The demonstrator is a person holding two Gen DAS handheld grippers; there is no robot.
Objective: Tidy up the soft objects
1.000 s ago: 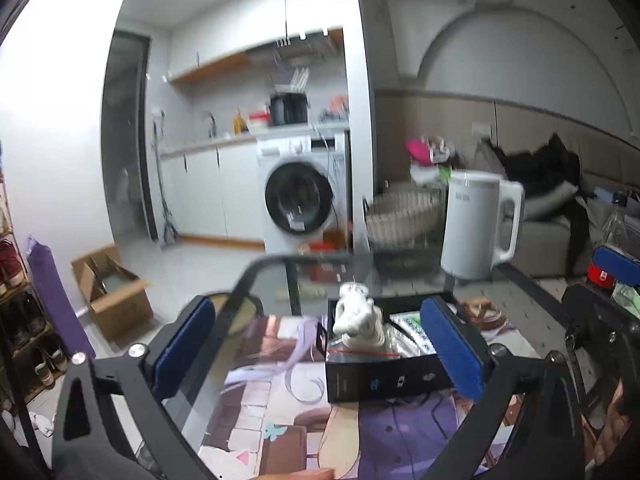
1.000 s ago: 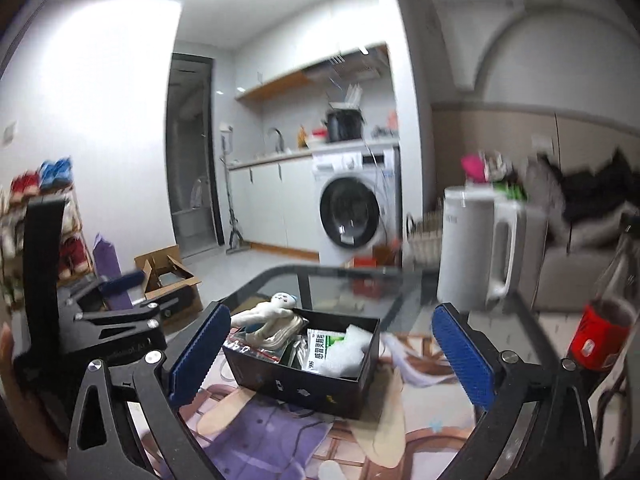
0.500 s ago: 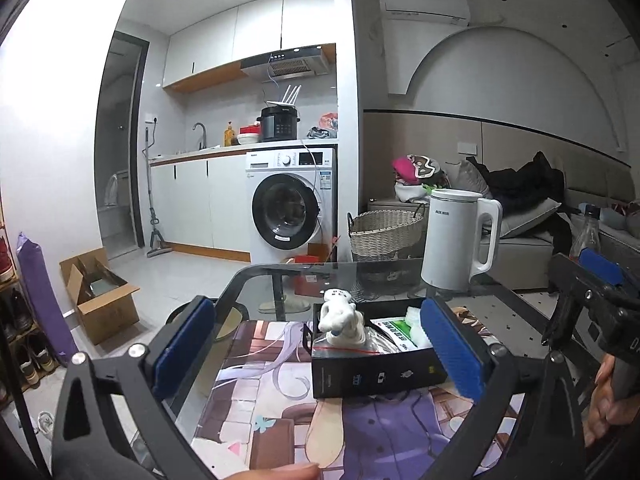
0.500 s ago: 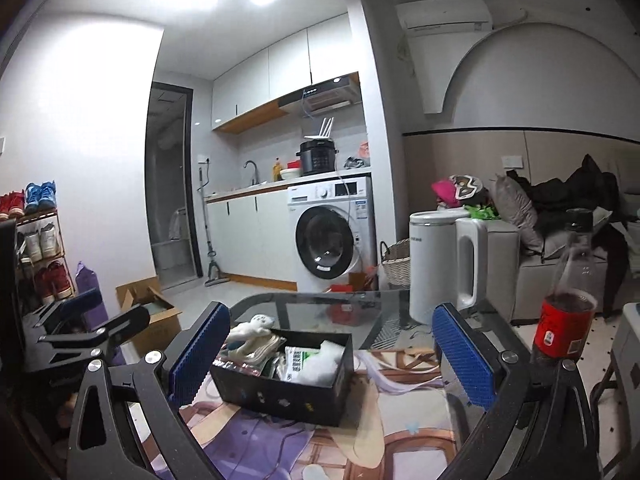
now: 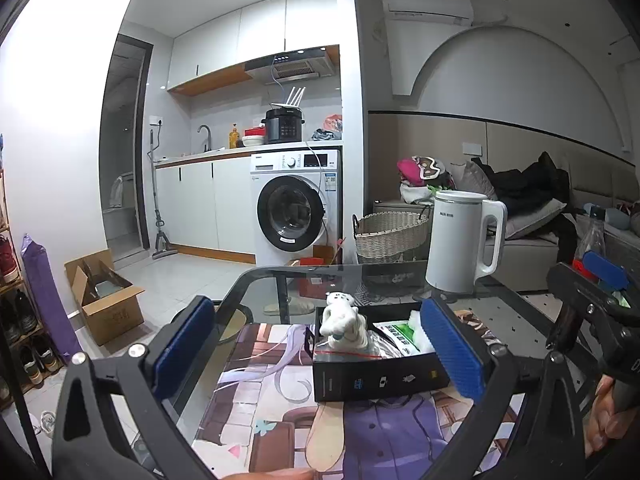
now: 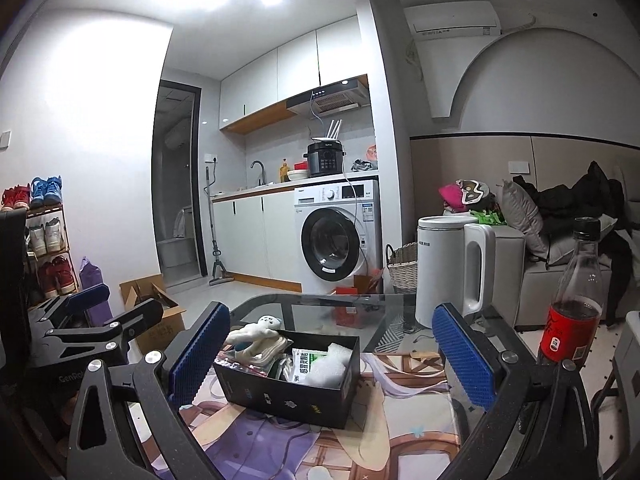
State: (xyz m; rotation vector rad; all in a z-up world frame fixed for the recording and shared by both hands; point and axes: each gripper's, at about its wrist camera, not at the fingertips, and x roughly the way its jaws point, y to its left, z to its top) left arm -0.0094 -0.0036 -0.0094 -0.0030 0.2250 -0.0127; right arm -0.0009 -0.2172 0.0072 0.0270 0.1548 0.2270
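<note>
A black box [image 5: 380,378] [image 6: 288,394] stands on a printed mat on the glass table. A white plush toy [image 5: 342,324] [image 6: 254,334] lies on its left end, over a clear bag, with a green-and-white packet [image 6: 301,362] and white foam [image 6: 326,366] beside it. My left gripper [image 5: 320,356] is open and empty, raised in front of the box. My right gripper [image 6: 330,356] is open and empty, also short of the box. Each gripper shows at the edge of the other's view.
A white kettle [image 5: 460,240] [image 6: 450,270] stands behind the box. A cola bottle [image 6: 572,300] stands at the table's right. A wicker basket [image 5: 390,234], a washing machine [image 5: 296,208], a cardboard box [image 5: 106,294] and a sofa [image 6: 560,232] lie beyond.
Both cameras have tilted up and steadied, so the box sits lower in view. Both grippers stay open and empty.
</note>
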